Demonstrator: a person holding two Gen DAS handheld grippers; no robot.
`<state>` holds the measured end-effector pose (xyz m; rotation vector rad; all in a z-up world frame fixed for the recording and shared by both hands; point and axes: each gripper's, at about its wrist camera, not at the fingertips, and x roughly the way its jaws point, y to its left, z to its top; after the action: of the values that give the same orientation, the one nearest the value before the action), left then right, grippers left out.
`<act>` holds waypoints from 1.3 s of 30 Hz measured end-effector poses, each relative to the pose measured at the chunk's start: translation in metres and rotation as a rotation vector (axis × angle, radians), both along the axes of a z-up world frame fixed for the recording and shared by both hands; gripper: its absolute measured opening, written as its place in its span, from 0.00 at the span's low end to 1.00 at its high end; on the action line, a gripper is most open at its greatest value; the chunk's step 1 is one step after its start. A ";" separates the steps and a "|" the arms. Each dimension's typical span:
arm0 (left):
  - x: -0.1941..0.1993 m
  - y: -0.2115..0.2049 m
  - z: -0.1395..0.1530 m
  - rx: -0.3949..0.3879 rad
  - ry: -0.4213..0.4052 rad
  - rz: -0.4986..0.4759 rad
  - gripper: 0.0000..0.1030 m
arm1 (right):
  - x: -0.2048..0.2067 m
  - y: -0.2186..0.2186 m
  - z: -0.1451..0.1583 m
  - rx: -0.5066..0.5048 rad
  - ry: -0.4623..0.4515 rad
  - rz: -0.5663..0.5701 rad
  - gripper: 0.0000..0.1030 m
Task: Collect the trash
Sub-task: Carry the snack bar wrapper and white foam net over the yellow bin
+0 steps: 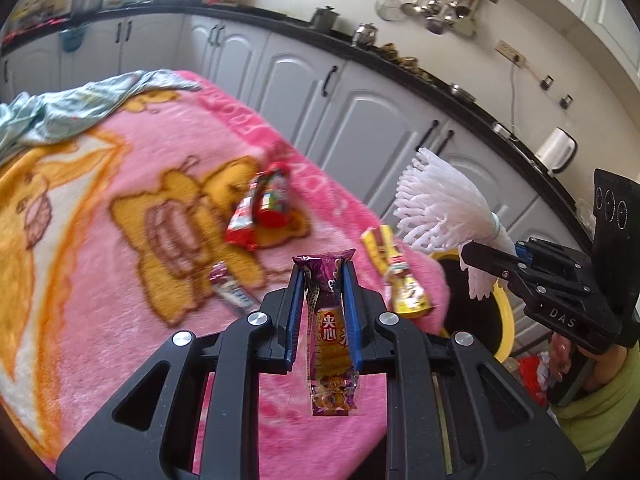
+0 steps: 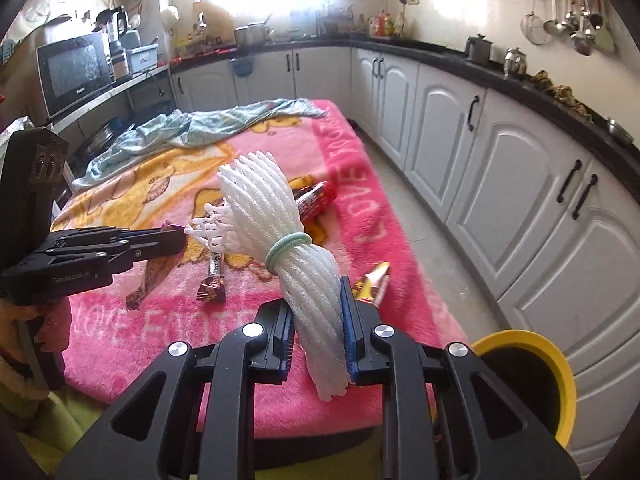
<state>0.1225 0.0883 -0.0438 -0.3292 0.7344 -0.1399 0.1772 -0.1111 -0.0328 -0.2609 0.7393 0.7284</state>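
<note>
Trash split between both grippers: purple wrapper pinched upright in left gripper, jaws nearly together, blue pads pressing its thin, glossy sides, tail hanging below the fingers. Right gripper clamped on white foam net, ribbed and bundled, cinched by a pale green band, flared end fanning out ahead of the fingertips.

Both held clear above the table, covered in fuzzy pink blanket with orange cartoon print. Ahead of left gripper: red packets; just left of its fingers a small silver wrapper; to its right a yellow wrapper near the table's edge. Crumpled teal cloth at the far end.

Right of right gripper, beyond the table edge, open floor along white cabinets. Yellow-rimmed bin close at lower right, round, dark inside.
</note>
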 end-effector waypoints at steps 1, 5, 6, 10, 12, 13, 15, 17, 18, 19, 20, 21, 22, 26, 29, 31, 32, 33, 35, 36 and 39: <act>0.001 -0.005 0.002 0.002 -0.004 -0.008 0.13 | -0.001 -0.005 0.002 0.004 -0.004 -0.005 0.19; 0.006 -0.020 0.009 0.007 -0.018 -0.036 0.13 | -0.006 -0.027 0.011 0.025 -0.025 -0.035 0.19; 0.007 -0.025 0.011 0.009 -0.023 -0.044 0.13 | -0.007 -0.034 0.012 0.032 -0.026 -0.047 0.19; 0.015 -0.043 0.019 0.011 -0.042 -0.072 0.13 | -0.009 -0.059 0.017 0.059 -0.035 -0.099 0.19; 0.020 -0.052 0.023 0.016 -0.049 -0.087 0.13 | -0.010 -0.074 0.018 0.073 -0.039 -0.130 0.19; 0.021 -0.058 0.025 0.017 -0.053 -0.096 0.13 | -0.011 -0.081 0.019 0.080 -0.039 -0.145 0.19; 0.027 -0.070 0.028 0.021 -0.062 -0.118 0.13 | -0.010 -0.096 0.019 0.091 -0.038 -0.177 0.19; 0.031 -0.081 0.031 0.025 -0.066 -0.136 0.13 | -0.009 -0.108 0.019 0.098 -0.036 -0.203 0.19; 0.033 -0.089 0.032 0.027 -0.069 -0.150 0.13 | -0.009 -0.117 0.019 0.105 -0.034 -0.224 0.19; 0.036 -0.095 0.033 0.029 -0.072 -0.163 0.13 | -0.009 -0.123 0.019 0.113 -0.035 -0.241 0.19; 0.038 -0.102 0.034 0.031 -0.075 -0.175 0.13 | -0.009 -0.129 0.018 0.119 -0.034 -0.253 0.19; 0.039 -0.106 0.035 0.032 -0.078 -0.185 0.13 | -0.009 -0.136 0.019 0.128 -0.035 -0.270 0.19; 0.041 -0.110 0.036 0.034 -0.082 -0.194 0.13 | -0.009 -0.143 0.019 0.134 -0.038 -0.285 0.19; 0.049 -0.132 0.041 0.041 -0.095 -0.230 0.13 | -0.010 -0.163 0.019 0.148 -0.045 -0.332 0.19; 0.054 -0.149 0.043 0.050 -0.108 -0.256 0.13 | -0.011 -0.177 0.019 0.162 -0.047 -0.366 0.19; 0.057 -0.161 0.043 0.052 -0.112 -0.271 0.13 | -0.012 -0.184 0.018 0.170 -0.045 -0.384 0.19; 0.060 -0.165 0.043 0.052 -0.111 -0.278 0.13 | -0.012 -0.188 0.017 0.171 -0.046 -0.394 0.19; 0.063 -0.173 0.042 0.052 -0.111 -0.286 0.13 | -0.013 -0.192 0.017 0.171 -0.049 -0.405 0.19; 0.068 -0.184 0.039 0.052 -0.110 -0.299 0.13 | -0.013 -0.199 0.015 0.168 -0.051 -0.421 0.19; 0.070 -0.189 0.038 0.051 -0.108 -0.305 0.13 | -0.013 -0.204 0.013 0.165 -0.053 -0.434 0.19; 0.077 -0.207 0.031 0.057 -0.104 -0.328 0.13 | -0.011 -0.217 0.009 0.162 -0.055 -0.469 0.19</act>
<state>0.1998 -0.1185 -0.0127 -0.1441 0.6842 -0.4422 0.1662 -0.3284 -0.0243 0.0428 0.6520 0.3303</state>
